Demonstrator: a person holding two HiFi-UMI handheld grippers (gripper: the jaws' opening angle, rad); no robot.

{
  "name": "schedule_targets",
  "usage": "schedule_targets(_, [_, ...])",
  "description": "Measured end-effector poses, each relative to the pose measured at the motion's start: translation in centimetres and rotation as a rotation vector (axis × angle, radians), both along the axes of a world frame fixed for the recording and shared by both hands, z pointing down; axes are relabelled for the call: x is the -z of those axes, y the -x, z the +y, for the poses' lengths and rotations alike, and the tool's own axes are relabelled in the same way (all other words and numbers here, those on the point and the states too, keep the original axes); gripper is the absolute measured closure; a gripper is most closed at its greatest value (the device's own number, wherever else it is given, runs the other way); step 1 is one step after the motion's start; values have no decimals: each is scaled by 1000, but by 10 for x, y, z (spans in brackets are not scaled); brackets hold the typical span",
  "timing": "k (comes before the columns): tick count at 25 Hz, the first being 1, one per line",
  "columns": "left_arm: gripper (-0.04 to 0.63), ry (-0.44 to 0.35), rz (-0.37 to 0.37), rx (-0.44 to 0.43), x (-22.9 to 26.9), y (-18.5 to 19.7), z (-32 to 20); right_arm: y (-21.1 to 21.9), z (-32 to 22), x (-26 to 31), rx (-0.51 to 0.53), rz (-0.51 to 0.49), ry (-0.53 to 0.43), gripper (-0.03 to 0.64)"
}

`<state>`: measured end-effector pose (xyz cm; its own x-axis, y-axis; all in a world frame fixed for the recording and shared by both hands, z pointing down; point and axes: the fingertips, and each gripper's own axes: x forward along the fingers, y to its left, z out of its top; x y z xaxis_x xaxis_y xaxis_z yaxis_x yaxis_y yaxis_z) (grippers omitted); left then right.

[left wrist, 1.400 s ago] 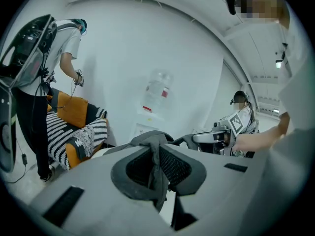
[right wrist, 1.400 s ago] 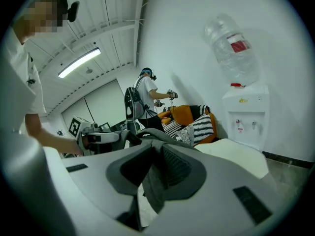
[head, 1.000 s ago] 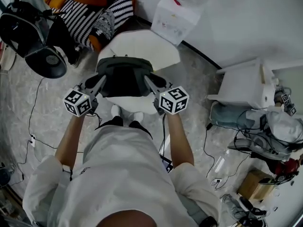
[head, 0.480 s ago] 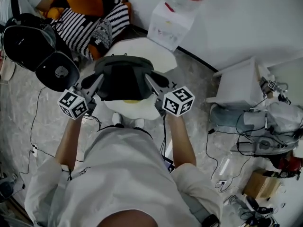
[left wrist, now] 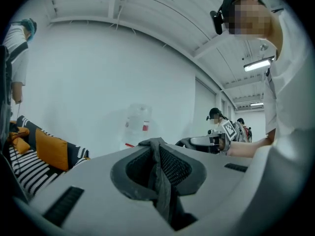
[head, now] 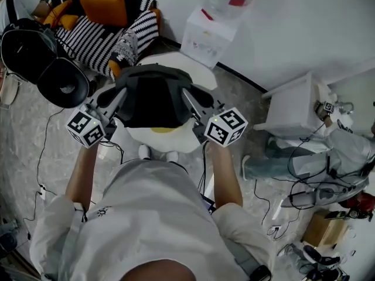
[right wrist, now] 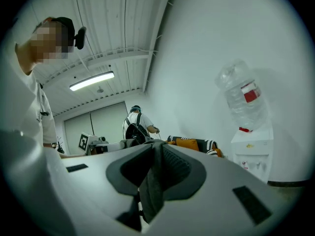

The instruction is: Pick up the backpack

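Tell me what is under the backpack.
A white table lies below the backpack, with a yellow patch showing. The backpack covers most of its top.

We're in a shared recording lab done up like a lounge. Overhead there's a bare white ceiling (left wrist: 147, 14) of beams and conduit, with a long fluorescent tube light (right wrist: 92, 81). Against the plain white wall (left wrist: 98, 82) stands a white water dispenser (head: 205, 34) under its clear upturned bottle (right wrist: 243, 95). There's a black-and-white striped sofa (head: 96, 31) with an orange cushion (head: 104, 9). Black cables (head: 38, 157) trail over the grey marbled floor (head: 23, 127), and another person in head-mounted gear (left wrist: 214, 116) is nearby.
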<state>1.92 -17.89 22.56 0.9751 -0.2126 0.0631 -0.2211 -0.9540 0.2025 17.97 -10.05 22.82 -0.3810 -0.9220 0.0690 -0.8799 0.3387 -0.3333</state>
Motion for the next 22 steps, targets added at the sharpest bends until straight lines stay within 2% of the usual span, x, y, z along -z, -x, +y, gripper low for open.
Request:
schedule_targets(6, [557, -55, 50, -24, 29, 11, -2, 12, 1, 32, -24, -3, -71, 552])
schedule_targets(12, [557, -93, 75, -26, 54, -7, -16, -6, -14, 57, -19, 10, -113, 555])
schedule_targets(22, [557, -66, 76, -24, 37, 4, -21, 4, -18, 39, -30, 20, -90, 555])
